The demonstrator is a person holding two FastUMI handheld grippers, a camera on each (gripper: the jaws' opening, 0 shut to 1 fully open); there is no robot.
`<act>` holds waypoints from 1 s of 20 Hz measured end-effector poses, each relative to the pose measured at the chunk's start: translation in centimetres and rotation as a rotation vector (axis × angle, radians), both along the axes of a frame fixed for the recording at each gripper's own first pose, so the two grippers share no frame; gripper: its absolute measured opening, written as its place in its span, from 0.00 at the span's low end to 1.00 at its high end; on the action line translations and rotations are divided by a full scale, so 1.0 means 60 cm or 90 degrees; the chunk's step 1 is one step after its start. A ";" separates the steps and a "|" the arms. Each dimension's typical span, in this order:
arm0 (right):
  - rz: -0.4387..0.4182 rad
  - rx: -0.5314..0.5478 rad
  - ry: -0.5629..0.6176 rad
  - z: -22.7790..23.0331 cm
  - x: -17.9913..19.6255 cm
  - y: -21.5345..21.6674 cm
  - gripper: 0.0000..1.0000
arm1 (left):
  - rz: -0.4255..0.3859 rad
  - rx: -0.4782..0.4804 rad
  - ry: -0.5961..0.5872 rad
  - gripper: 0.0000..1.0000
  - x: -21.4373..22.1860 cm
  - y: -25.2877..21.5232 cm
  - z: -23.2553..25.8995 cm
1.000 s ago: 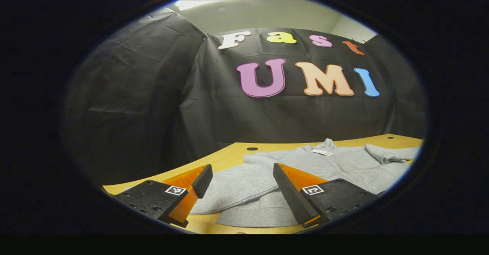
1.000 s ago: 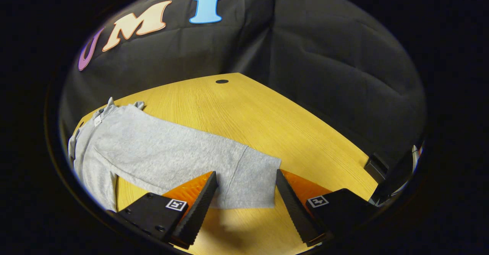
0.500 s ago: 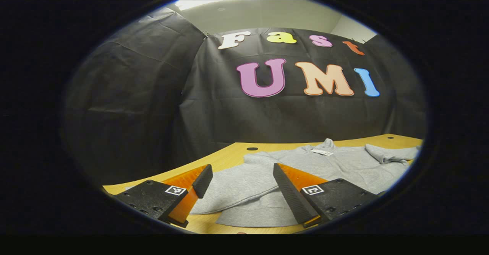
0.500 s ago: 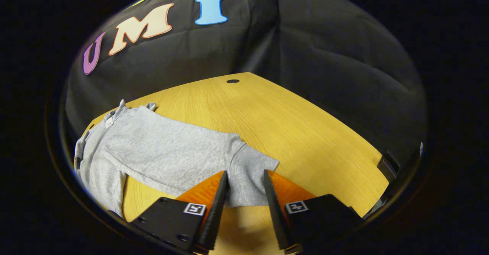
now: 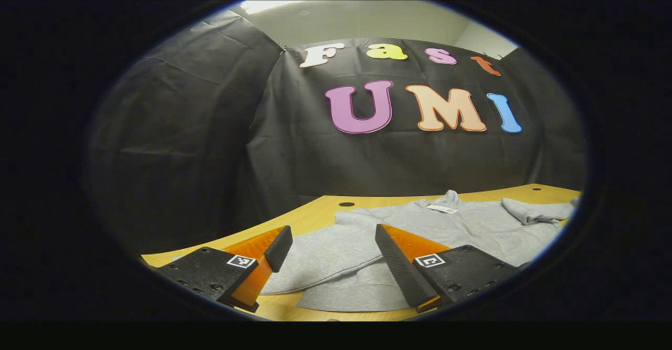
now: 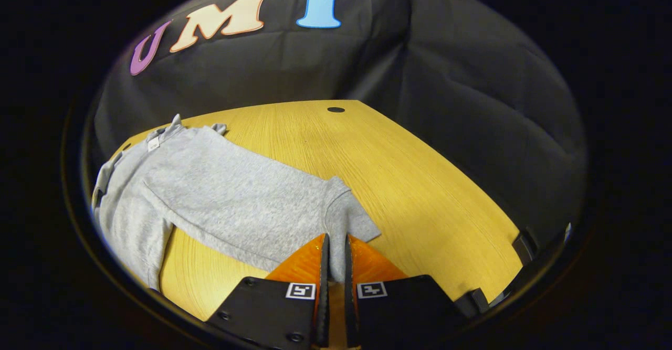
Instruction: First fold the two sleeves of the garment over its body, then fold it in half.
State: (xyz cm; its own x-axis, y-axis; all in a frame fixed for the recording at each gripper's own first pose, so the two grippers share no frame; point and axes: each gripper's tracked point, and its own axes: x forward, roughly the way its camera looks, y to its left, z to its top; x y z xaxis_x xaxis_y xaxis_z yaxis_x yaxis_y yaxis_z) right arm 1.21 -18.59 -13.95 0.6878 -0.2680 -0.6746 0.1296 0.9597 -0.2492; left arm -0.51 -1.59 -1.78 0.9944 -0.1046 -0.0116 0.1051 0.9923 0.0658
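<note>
A grey long-sleeved garment [image 6: 210, 182] lies spread on the wooden table [image 6: 420, 182]. In the right gripper view one sleeve [image 6: 273, 211] stretches toward me, and my right gripper [image 6: 336, 247] is shut on its cuff [image 6: 349, 224], which bunches between the fingers. In the left gripper view the garment's body [image 5: 446, 224] lies flat with a white neck label [image 5: 442, 209] at the far side. My left gripper [image 5: 328, 245] stands open just above the other sleeve [image 5: 325, 255], with cloth showing between its spread fingers.
The table has a round cable hole [image 6: 335, 109] near its far corner and another cable hole [image 5: 346, 203] in the left gripper view. Black cloth walls close the booth behind and beside the table. Bare wood lies to the right of the sleeve.
My right gripper has closed from wide open onto the sleeve cuff, and the cuff now puckers. The left gripper has not moved.
</note>
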 end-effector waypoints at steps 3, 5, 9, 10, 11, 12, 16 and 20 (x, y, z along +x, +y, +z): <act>-0.001 -0.006 0.003 0.002 0.001 0.002 0.10 | -0.001 0.000 0.001 0.94 0.000 -0.003 0.000; -0.002 -0.005 0.004 0.002 0.000 0.001 0.10 | -0.002 -0.001 0.000 0.94 0.001 -0.003 0.000; -0.015 0.000 0.012 0.002 0.001 0.001 0.10 | -0.004 0.000 0.000 0.93 0.001 -0.003 0.000; -0.016 -0.002 0.014 0.002 0.002 0.001 0.10 | -0.005 -0.001 0.000 0.93 0.000 -0.004 -0.001; -0.015 -0.004 0.017 0.003 0.003 0.003 0.10 | -0.006 -0.001 0.000 0.93 0.000 -0.005 -0.001; -0.013 -0.002 0.019 0.005 0.003 0.006 0.10 | -0.006 0.000 0.000 0.93 0.001 -0.004 -0.002; 0.003 0.013 0.014 0.020 0.021 0.033 0.10 | -0.003 -0.001 0.001 0.94 0.003 -0.003 -0.002; 0.036 0.031 -0.013 0.047 0.060 0.084 0.10 | -0.003 -0.002 0.002 0.94 0.003 -0.004 -0.003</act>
State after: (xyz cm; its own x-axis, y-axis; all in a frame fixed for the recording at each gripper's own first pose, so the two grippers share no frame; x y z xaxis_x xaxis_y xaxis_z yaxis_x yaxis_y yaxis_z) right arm 4.83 -13.54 -11.13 0.7146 -0.1962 -0.6715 0.0801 0.9765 -0.2001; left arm -0.32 -1.80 -1.96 0.9940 -0.1088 -0.0145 0.1095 0.9920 0.0631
